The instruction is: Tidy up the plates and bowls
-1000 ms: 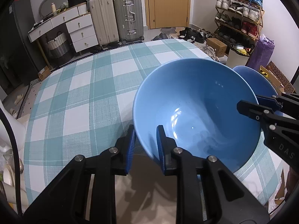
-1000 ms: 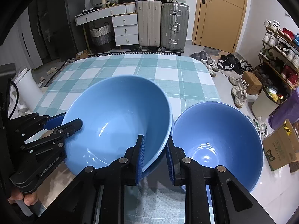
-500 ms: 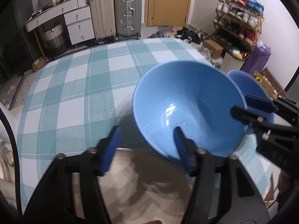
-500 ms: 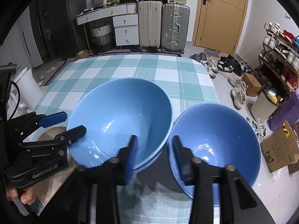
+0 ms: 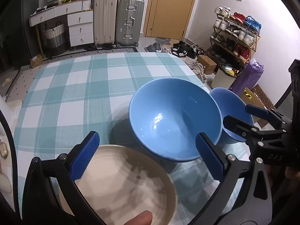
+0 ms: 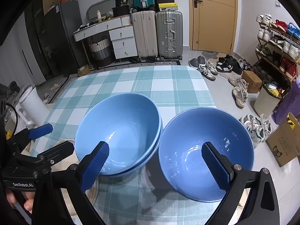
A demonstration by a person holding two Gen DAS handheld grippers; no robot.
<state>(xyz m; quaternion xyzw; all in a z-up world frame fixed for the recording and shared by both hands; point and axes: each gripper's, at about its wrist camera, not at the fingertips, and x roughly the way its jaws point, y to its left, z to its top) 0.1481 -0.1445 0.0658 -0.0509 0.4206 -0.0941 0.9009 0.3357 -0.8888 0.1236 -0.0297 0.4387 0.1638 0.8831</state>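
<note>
We see our left gripper (image 5: 148, 155) spread wide above a cream plate (image 5: 121, 183), a blue bowl (image 5: 174, 120) resting on the checked tablecloth (image 5: 75, 93) just ahead.

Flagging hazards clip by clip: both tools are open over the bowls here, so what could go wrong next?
1. The single blue bowl sits near the table's right edge; a nudge outward could send it off.
2. The nested blue bowls look slightly off-centre, so a bump from the right tool may tip the upper one.
3. The cream plate lies directly under the left tool; lowering could strike it.
</note>
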